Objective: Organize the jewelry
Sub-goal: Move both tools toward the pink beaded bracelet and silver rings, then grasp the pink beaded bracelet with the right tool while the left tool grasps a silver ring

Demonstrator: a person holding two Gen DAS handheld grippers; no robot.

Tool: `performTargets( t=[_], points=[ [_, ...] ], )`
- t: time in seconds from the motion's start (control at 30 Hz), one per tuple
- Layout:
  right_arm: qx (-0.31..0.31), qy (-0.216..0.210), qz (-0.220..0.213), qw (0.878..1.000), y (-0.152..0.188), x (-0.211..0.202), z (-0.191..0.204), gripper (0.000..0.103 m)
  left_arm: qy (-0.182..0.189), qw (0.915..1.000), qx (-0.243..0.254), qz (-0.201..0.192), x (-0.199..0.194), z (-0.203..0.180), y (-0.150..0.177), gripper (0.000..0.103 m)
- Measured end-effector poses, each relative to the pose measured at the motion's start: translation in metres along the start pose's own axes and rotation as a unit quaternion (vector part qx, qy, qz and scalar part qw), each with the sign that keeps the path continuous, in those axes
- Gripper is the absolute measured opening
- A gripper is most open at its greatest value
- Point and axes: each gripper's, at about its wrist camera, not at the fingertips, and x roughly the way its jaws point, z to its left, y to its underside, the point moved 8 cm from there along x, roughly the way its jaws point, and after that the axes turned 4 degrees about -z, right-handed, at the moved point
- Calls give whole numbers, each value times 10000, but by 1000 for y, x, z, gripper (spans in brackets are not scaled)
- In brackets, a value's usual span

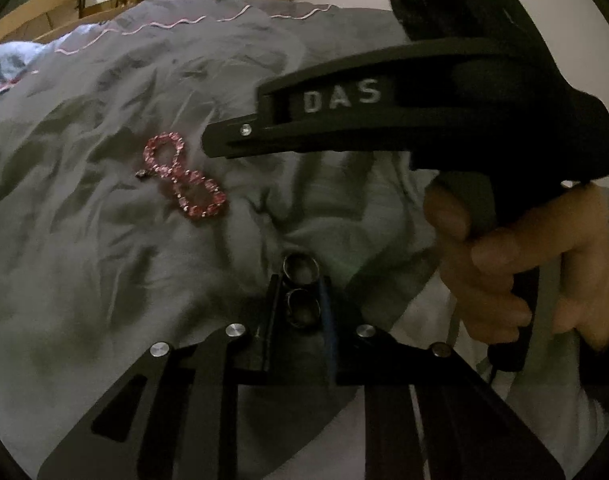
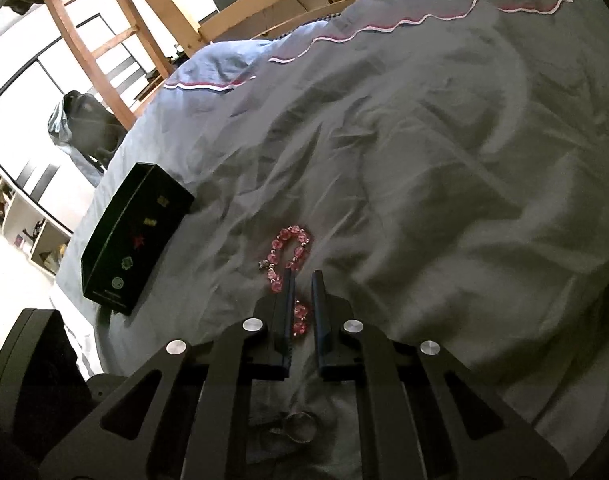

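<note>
1. Two metal rings [image 1: 302, 292] sit between the fingers of my left hand-held gripper [image 1: 300, 284], one just beyond the other; whether the narrow-set jaws actually pinch them or only straddle them, I cannot tell.
2. My right hand-held gripper [image 2: 302, 276] has its jaws parted, hovering over the near loop of the pink beaded bracelet [image 2: 288, 264], with beads showing in the gap between the fingers.
3. My right hand [image 1: 524, 264] grips that tool's handle, seen from the left wrist.
4. Beyond, the bracelet lies twisted into a figure-eight on the grey duvet [image 2: 424, 160] of the bed.
5. Left of the bracelet, near the bed's edge, stands a black box [image 2: 136, 240] printed with small coloured symbols.
6. Farthest, a wooden bed frame [image 2: 264, 4] crosses behind the duvet.
</note>
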Motion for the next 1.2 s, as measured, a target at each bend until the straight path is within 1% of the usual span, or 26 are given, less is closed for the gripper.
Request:
performTargets(
  t=[0.1, 0.2, 0.43, 0.6, 0.8, 0.87, 1.0, 1.13, 1.2],
  points=[
    [34, -45, -64, 10000, -3, -2, 0, 9, -13, 10000, 38, -3, 1, -1, -4, 18],
    [108, -82, -132, 9998, -6, -5, -2, 9, 0, 10000, 31, -3, -5, -6, 1, 18],
    [184, -160, -300, 9993, -12, -11, -3, 9, 8, 9999, 103, -31, -10, -4, 0, 18],
    [158, -187, -141, 9996, -8, -6, -1, 10, -3, 9999, 97, -58, -9, 0, -5, 18],
    [204, -168, -112, 9996, -6, -4, -2, 10, 1, 9998, 194, -47, -1, 1, -9, 18],
    [188, -183, -68, 9996, -5, -2, -1, 10, 1, 9998, 210, -58, 2, 1, -11, 18],
    [-6, -221, 158, 9996, 3, 7, 7, 10, -25, 9998, 182, -71, 7, 4, -15, 18],
    [-457, -120, 515, 9976, 17, 25, 17, 10, -70, 9998, 199, -71, 13, 4, -19, 18],
    [-591, -80, 623, 9963, 19, 36, 20, 10, -99, 9996, 247, -33, 17, 3, -18, 18]
  ],
)
